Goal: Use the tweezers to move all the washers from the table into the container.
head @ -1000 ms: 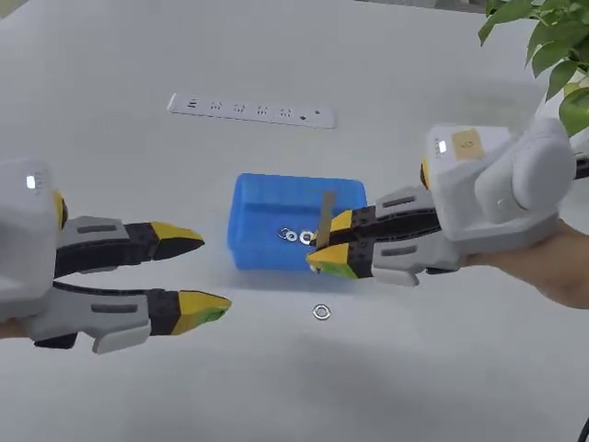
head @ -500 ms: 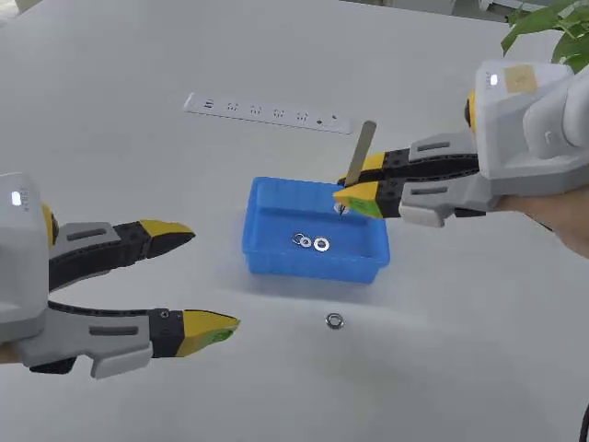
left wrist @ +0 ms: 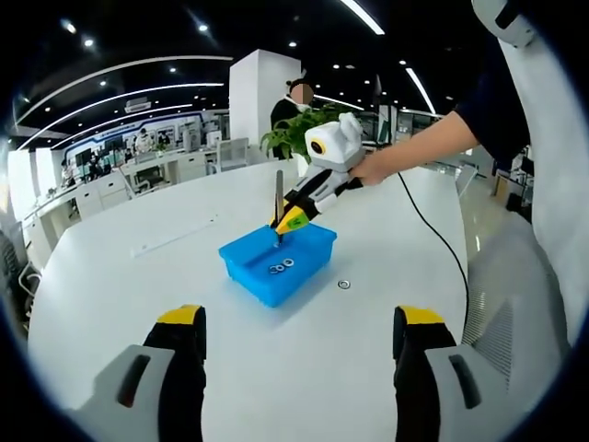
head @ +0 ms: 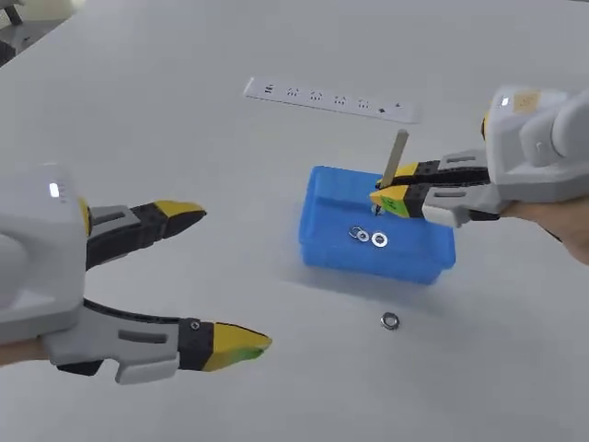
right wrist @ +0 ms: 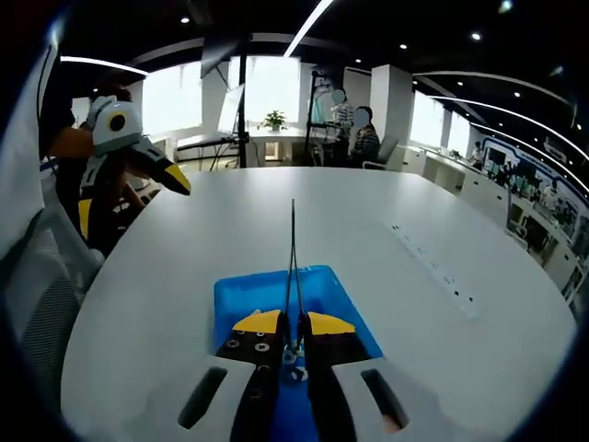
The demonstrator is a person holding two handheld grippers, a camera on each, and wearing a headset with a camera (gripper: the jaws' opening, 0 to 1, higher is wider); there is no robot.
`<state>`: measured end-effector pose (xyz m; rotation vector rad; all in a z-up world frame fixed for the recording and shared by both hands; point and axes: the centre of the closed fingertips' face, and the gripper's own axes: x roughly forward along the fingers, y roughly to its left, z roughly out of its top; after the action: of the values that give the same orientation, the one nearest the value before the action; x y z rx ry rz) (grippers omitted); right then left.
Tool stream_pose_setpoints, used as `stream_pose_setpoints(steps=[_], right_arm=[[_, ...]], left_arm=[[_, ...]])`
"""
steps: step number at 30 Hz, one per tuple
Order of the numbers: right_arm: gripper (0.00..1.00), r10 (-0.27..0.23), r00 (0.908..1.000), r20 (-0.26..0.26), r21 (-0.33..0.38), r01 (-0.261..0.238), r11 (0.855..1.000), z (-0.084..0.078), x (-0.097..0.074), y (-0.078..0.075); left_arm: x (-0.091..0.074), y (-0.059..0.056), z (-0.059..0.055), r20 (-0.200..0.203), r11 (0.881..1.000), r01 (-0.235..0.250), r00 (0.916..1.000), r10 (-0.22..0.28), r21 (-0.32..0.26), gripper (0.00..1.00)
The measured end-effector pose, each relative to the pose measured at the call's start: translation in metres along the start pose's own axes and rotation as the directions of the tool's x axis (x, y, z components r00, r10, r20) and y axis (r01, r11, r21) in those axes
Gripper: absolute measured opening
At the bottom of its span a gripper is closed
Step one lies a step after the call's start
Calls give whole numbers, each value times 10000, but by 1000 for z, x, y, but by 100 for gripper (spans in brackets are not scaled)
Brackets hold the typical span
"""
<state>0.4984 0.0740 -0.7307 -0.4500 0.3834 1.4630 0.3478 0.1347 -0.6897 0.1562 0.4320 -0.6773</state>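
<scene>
Tweezers (head: pixel 397 152): clamped in the right claw (head: pixel 384 204), handle up and tips down, a hold that seems meant to release inside the walls, not over them.
Tweezer tips: too small to tell whether a washer is pinched there.
Container (head: pixel 377 265): blue, open-topped, on the white surface (head: pixel 184 101); the right claw hovers over its far rim.
Washers (head: pixel 368 238): a small cluster lying together on the container floor.
Loose washer (head: pixel 390 320): alone on the surface, just in front of the container's near wall; by this count the job looks almost done.
Left claw (head: pixel 236 276): spread wide and empty, held well to the left, apparently kept out of the working path.
Open room: bare surface all round the loose washer; the near wall is the one edge to clear on the lift.
Power strip (head: pixel 329 98): beyond the container, well apart from the work.
</scene>
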Motion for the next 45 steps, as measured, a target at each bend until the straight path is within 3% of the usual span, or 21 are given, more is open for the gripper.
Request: stream_pose_setpoints(steps=[6,13,23,32,34,36,42,45], right_arm=[[9,56,9993,-372,22,-56,10000,-16,19,2],[10,77,9977,-672,-60,-81,9999,-24,21,4],[10,1,9977,-670,66,3,10000,-23,19,3],[7,-147,9996,-227,129,150,9998,-7,13,0],[7,-233,9996,-137,56,234,9997,-3,12,-1],[7,-246,9997,-31,52,246,9997,2,11,0],[7,-295,9994,174,40,295,9996,10,1,2],[7,-333,9981,519,521,306,9982,16,-7,2]], left_arm=[[-3,0,1,-45,9999,-118,9999,117,-56,94],[-6,0,-5,-242,9999,-113,9996,112,-65,94],[-7,-3,-5,-289,9999,-74,9996,72,-84,94],[-8,-1,-4,-163,9996,-240,9996,237,-170,92],[-7,1,1,50,9992,-327,9994,328,-244,91],[-3,2,10,542,9976,-427,9975,457,-546,88],[13,7,16,321,9999,-113,9994,111,34,88],[23,12,30,512,9995,235,9984,-244,192,87]])
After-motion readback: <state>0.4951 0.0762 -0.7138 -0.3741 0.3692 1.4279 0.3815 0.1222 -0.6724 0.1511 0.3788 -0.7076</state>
